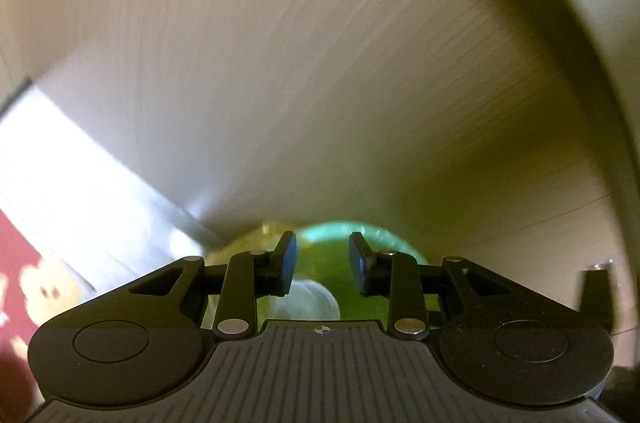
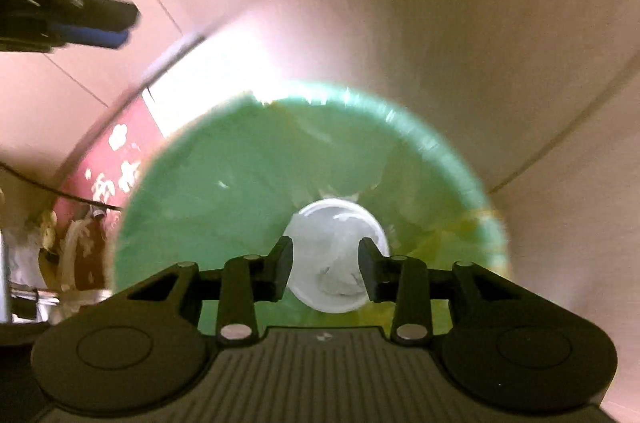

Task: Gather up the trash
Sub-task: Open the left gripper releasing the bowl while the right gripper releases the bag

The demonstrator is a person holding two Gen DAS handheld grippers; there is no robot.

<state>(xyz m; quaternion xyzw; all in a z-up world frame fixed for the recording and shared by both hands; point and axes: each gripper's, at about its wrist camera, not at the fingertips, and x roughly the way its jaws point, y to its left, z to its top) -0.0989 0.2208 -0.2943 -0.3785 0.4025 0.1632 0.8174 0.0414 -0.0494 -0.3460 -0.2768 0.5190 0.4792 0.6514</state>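
A round bin with a green liner (image 2: 240,175) fills the middle of the right wrist view. A white cup (image 2: 334,231) with crumpled tissue inside lies at its bottom. My right gripper (image 2: 326,263) hangs above the bin mouth, pointing steeply down; its jaws stand apart and the cup sits well below them, not touched. My left gripper (image 1: 322,259) is open with nothing between its blue pads (image 1: 288,263). Beyond it I see part of the green bin (image 1: 340,235) and the white cup (image 1: 316,303). The left gripper (image 2: 120,31) also shows at the upper left of the right wrist view, off to the side of the bin.
Pale wood-grain boards (image 1: 320,63) surround the bin, blurred. A red patterned sheet (image 2: 120,151) and a bright white strip (image 1: 80,183) lie to the left of the bin. Small clutter and a dark cable (image 2: 60,243) sit at the far left.
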